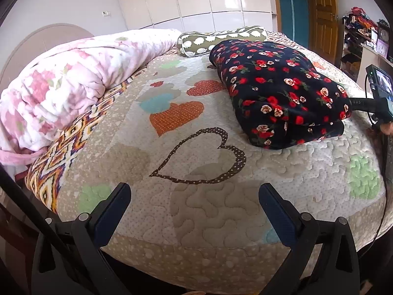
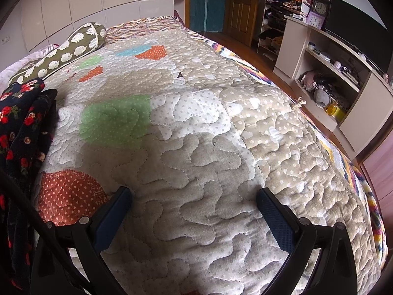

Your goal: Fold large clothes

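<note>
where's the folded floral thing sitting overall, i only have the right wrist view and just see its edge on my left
Observer: The left wrist view shows the dark floral garment whole: a folded bundle lying on the quilt, nothing gripping it.
Operator: is the left claw holding anything
Observer: No. The left claw is open over bare quilt, short of the bundle.
Operator: anything else on the bed i can't see
Observer: A rolled pink floral blanket lies along the far left side of the bed, beyond the hedgehog-print bolster.
Operator: where's my right claw relative to the bundle
Observer: The left view shows the right tool's body just past the bundle's right end; its claw tips are out of sight there.
</note>
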Tool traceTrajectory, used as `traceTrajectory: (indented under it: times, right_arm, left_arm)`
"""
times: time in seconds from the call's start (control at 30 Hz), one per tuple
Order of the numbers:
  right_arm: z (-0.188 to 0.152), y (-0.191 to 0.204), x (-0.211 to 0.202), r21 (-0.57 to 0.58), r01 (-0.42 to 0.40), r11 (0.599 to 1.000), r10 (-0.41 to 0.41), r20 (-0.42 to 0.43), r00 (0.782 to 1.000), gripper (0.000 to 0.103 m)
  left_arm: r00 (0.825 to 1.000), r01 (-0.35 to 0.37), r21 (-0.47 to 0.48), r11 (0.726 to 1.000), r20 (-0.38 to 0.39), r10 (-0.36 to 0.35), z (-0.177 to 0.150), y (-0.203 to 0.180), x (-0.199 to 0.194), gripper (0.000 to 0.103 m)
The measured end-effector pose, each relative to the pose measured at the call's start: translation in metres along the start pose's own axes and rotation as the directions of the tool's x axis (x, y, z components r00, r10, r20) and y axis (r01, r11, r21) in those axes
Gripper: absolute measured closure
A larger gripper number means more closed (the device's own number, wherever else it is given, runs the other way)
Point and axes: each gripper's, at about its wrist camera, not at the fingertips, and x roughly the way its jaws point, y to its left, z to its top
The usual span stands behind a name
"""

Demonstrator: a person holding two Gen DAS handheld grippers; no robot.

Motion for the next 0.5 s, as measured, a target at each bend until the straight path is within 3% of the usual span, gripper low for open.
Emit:
traceTrajectory:
  times: [0.17,0.37,0.5]
  right_arm:
    - [-0.006,-0.01,-0.007,0.02,-0.085,0.996,0.086,-0.09,0.992,0.0]
    - [-0.082,0.006,-0.066,-0.081,-0.11,0.991,0.106,-0.055,0.993,0.0]
    - [-0.132,0.01,-0.12,-0.077,-0.219,0.973,0.218,-0.018,0.976,0.0]
  left_arm:
    - [1.0,0.016,-0.015,1.0,0.003,-0.016,0.001,0.002,-0.007,0.0]
    - [0.999,0.044,-0.019,0.999,0.021,-0.044,-0.002,0.003,-0.023,0.0]
    - [0.998,0.048,-0.024,0.999,0.041,-0.047,-0.006,0.005,-0.038,0.0]
